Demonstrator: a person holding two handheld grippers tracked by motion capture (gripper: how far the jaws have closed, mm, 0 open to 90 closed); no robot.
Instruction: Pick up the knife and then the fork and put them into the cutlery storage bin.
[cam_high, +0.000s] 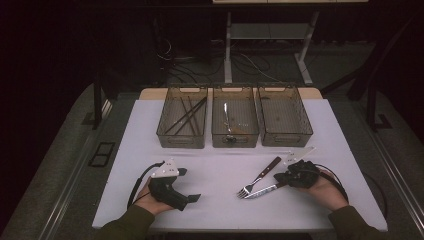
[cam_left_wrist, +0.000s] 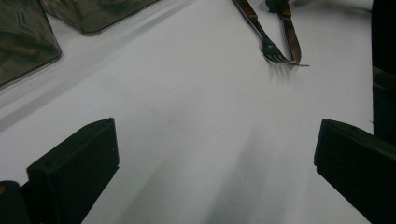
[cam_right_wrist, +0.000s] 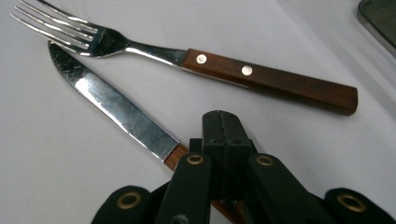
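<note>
Right gripper (cam_right_wrist: 220, 122) pinching knife (cam_right_wrist: 112, 105) handle, lower right of the high view.
Fork (cam_right_wrist: 187, 56) beside knife, tines touching blade tip; left gripper (cam_high: 187, 185) spread wide, lower left, over bare table (cam_high: 220, 175); three bins (cam_high: 235, 120) above.

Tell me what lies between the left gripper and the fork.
Nothing: in the left gripper view, only bare white table stretches from the left gripper, jaws open, to the fork. The high view shows the same gap.
</note>
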